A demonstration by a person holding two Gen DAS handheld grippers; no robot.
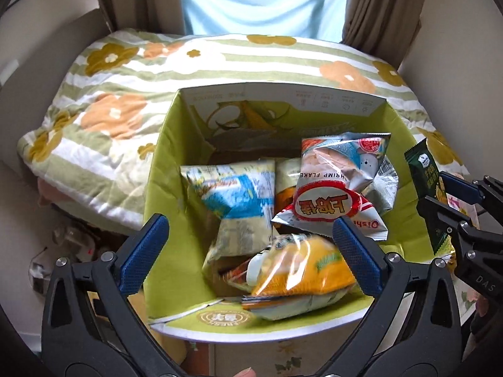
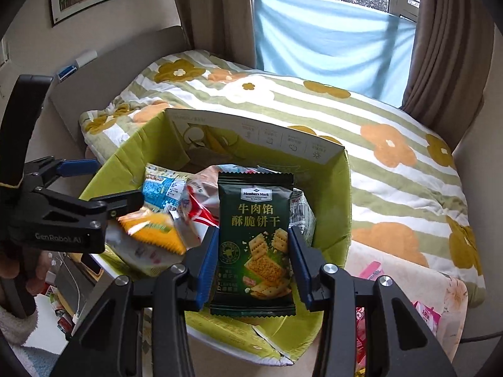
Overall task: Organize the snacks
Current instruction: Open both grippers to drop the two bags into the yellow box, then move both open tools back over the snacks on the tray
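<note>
A green cardboard box (image 1: 163, 163) stands in front of the bed and holds several snack bags: a red and silver shrimp flake bag (image 1: 333, 185), a blue and white bag (image 1: 232, 194) and an orange bag (image 1: 301, 270). My left gripper (image 1: 251, 248) is open and empty above the box's near side, the orange bag just below it. My right gripper (image 2: 253, 264) is shut on a dark green cracker packet (image 2: 256, 235), held upright over the box (image 2: 339, 220). That packet also shows at the right in the left wrist view (image 1: 429, 188).
A bed with a flowered, striped quilt (image 2: 377, 132) lies behind the box. Pink snack packets (image 2: 424, 314) lie on a surface at the right. Curtains (image 2: 446, 47) and a blue cloth hang by the window. Clutter lies on the floor at the left (image 1: 69, 245).
</note>
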